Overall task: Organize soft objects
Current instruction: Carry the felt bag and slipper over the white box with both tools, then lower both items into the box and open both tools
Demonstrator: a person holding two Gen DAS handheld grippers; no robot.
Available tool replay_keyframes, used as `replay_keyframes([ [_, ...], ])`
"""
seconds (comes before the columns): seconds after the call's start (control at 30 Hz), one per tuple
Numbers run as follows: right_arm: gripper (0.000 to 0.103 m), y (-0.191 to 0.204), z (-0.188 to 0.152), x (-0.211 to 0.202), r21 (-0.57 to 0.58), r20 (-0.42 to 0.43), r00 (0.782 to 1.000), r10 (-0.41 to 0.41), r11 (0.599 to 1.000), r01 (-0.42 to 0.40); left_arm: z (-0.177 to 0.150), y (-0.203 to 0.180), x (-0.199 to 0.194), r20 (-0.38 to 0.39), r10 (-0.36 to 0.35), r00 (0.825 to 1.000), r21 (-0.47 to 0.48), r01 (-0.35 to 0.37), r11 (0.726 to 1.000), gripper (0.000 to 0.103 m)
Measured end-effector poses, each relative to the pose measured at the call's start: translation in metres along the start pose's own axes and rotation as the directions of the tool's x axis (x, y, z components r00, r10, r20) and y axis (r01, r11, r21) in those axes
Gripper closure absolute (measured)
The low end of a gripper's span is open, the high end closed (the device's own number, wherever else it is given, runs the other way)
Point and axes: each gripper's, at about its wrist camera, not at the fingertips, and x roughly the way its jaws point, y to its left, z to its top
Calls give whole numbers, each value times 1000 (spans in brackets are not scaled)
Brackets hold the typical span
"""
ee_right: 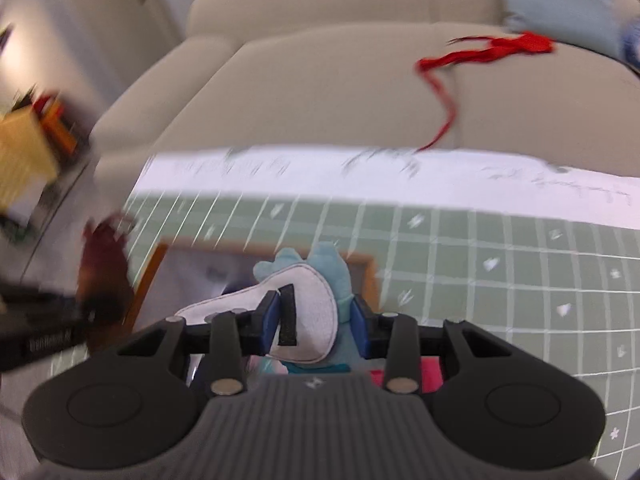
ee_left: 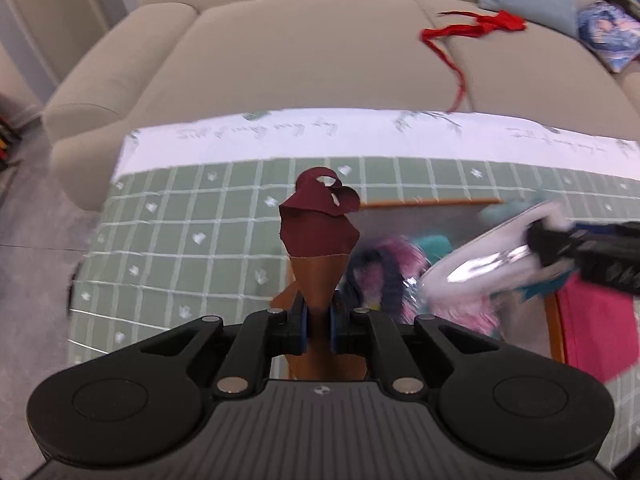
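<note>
Above the orange-rimmed tray on the desk, my left tongs pinch the felt ice-cream cone; my right tongs clamp the blue plush. Mid-sorting, I judge. Next: lower each into the tray, release.

Soft, even indoor light fills both views, bright enough and without hard shadows. Fisheye distortion bends the sofa and the checked tablecloth toward the edges, and the corners go dark. Motion blur smears the right wrist view, mostly its left side. In the left wrist view, glare streaks a blurred shiny wrapper.
</note>
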Motion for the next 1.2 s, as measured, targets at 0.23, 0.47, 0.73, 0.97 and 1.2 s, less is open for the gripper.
replay_keyframes([
  [0.23,66,33,-35,19,-267,-160,987,2,963,-45,-27,3,3,4,-106,994,27,106,994,92],
  [0.47,66,44,-46,33,-311,-218,976,0,948,-70,-33,4,15,-6,-134,991,-12,134,991,92],
  [0.73,62,51,-55,41,-345,-235,972,3,935,-87,-40,-8,30,-58,-79,995,30,81,996,82],
  [0.97,48,59,-59,35,-401,-218,976,-9,913,-81,-43,-8,21,43,-121,992,15,120,993,16],
  [1.2,41,67,-58,29,-405,-193,981,7,910,-86,-42,-16,12,92,-71,993,110,61,992,16],
])
